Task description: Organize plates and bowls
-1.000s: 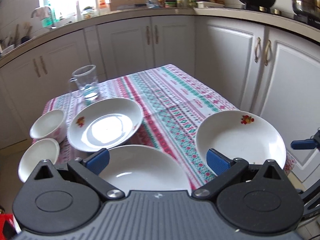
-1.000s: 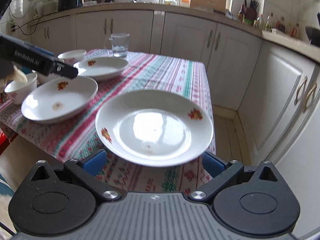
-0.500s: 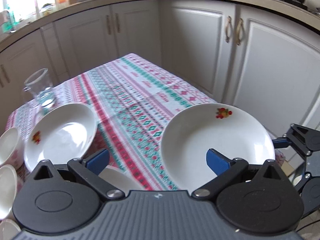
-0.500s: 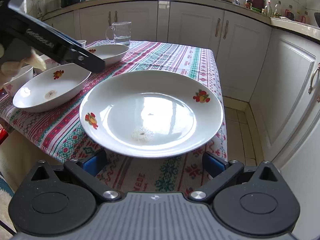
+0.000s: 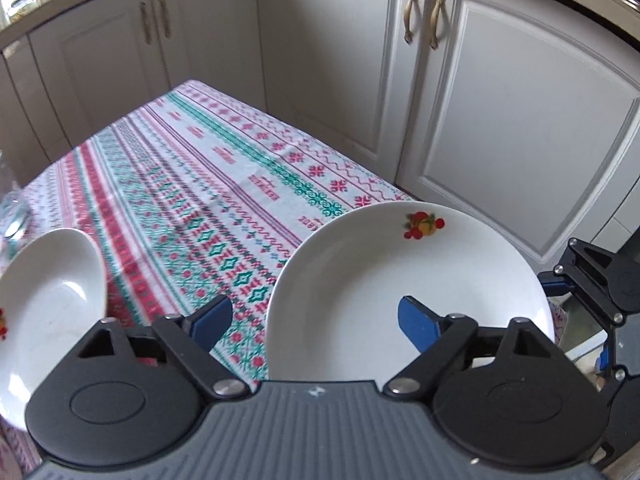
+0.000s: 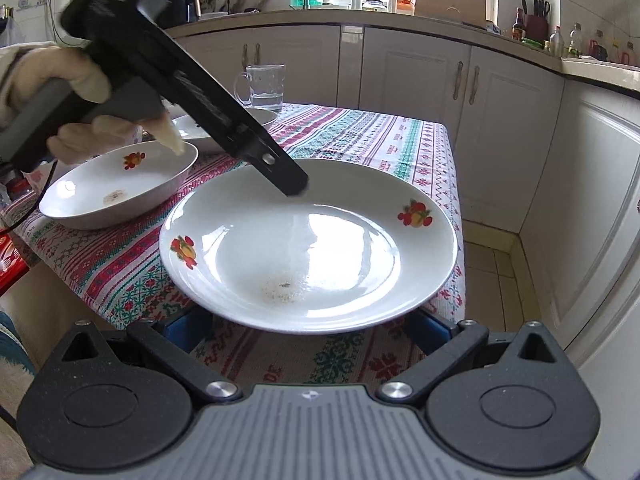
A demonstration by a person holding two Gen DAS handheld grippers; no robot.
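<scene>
While your left gripper [image 5: 314,320] comes in over the plate [image 5: 408,292], its jaws have just been narrowing, yet they stand part open with nothing clamped: one blue pad [image 5: 416,326] hangs over the plate's inner face, the other sits outside the rim over the cloth [image 5: 224,200]. No grip yet, as far as I can see.

Your right gripper [image 6: 308,332] waits at the plate's near edge, jaws spread wide. Its pads sit low on either side beneath the rim and are largely hidden by the plate, so it looks open and empty, though I can't see the tips cleanly.

My read is that you're at the pick-up step: taking this plate so it can be stacked with the others. The next move calls for getting that rim properly between the left pads, one above and one under, then closing firmly before any lift. Glazed ware is slippery, and the plate overhangs the corner, so a shallow pinch could tip it off.

The plate lies flat at the table's corner nearest your right gripper. It's white and shallow, with a red-and-yellow fruit motif on its rim at two spots, and a faint speckled smudge in the well. To its left, from the right wrist view, a second dish [image 6: 116,188] rests on the cloth, well clear, and a glass mug [image 6: 264,86] stands beyond the plate at the far edge.
</scene>
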